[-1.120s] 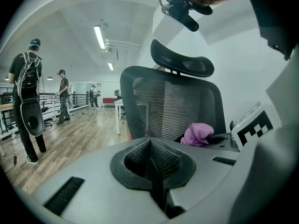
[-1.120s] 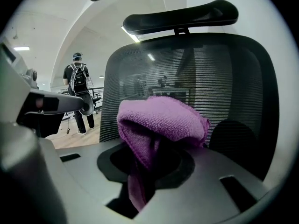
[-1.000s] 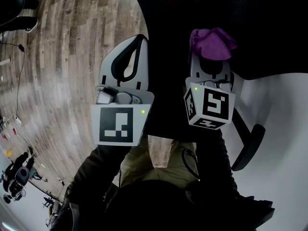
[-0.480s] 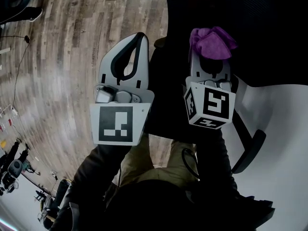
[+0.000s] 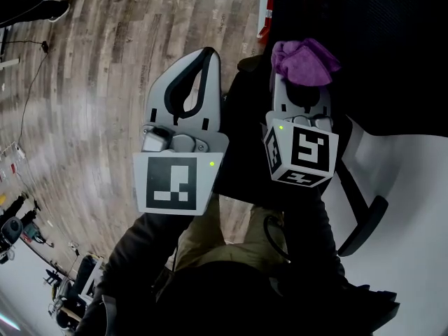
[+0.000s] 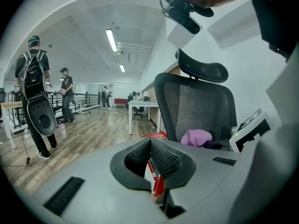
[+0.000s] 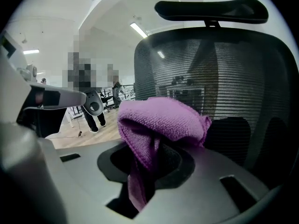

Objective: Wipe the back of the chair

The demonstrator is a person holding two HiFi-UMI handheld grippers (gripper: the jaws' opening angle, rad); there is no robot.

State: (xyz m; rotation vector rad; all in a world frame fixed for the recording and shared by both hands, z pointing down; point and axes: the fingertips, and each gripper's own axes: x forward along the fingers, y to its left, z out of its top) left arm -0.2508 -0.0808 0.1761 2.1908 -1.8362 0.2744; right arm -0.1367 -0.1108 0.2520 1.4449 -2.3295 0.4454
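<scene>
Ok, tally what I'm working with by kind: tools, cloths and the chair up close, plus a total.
Tools: 2, the left tool and the right tool
Cloths: 1, the purple cloth
Chairs: 1, the black mesh chair
Total: 4

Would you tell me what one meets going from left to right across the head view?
Wooden floor → left tool → purple cloth → white surface.
</scene>
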